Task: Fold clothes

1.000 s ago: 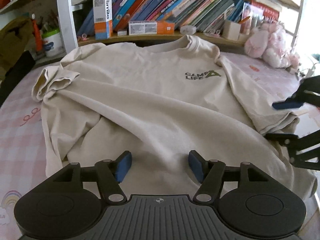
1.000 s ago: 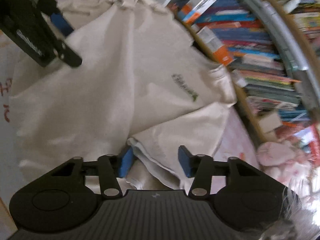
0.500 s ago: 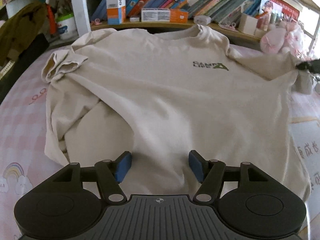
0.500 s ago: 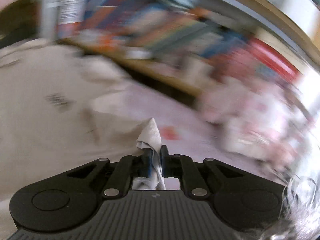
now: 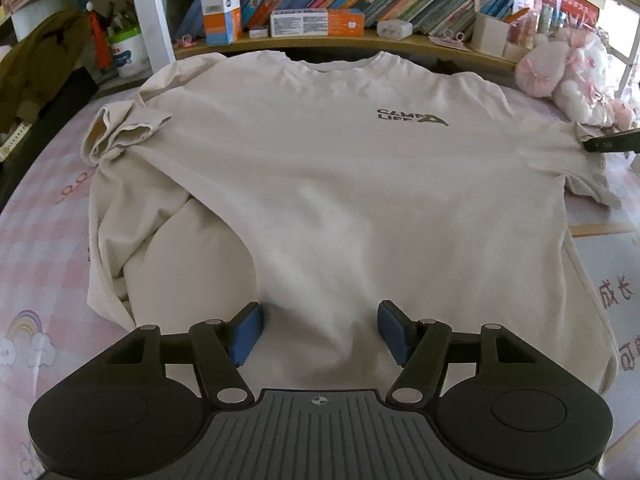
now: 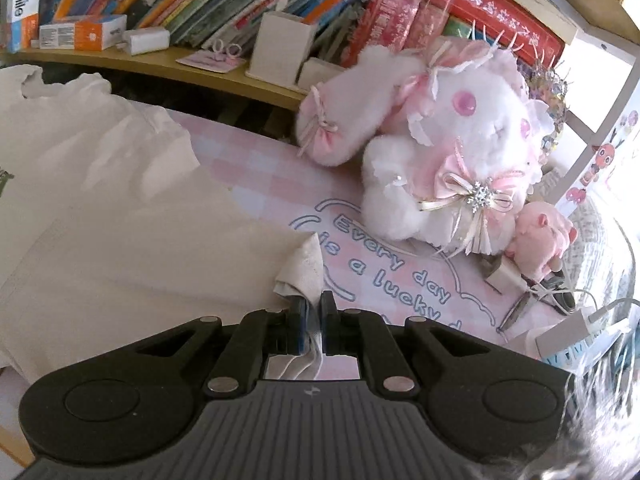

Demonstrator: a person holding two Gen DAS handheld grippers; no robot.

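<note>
A beige T-shirt [image 5: 320, 184] with a small dark chest logo lies face up on a pink checked bedsheet [image 5: 36, 248], collar toward the bookshelf. Its left sleeve [image 5: 120, 132] is crumpled and folded in. My left gripper [image 5: 318, 332] hovers open over the shirt's lower hem, with only flat cloth below its fingers. My right gripper [image 6: 313, 312] is shut on the edge of the right sleeve [image 6: 302, 268], which is drawn out sideways over the sheet. The same gripper's dark tip [image 5: 612, 142] shows at the right edge of the left wrist view.
A wooden shelf [image 5: 320, 42] with several books and boxes runs behind the bed. A pink and white plush rabbit [image 6: 452, 160] and a small pink toy [image 6: 540, 236] sit near the right sleeve, beside cables and a charger [image 6: 560, 332]. A dark garment [image 5: 40, 68] hangs at far left.
My right gripper closed on the right sleeve's edge and carried it outward to the right, spreading the sleeve flat. The left gripper drifted slightly, still open over the hem.
</note>
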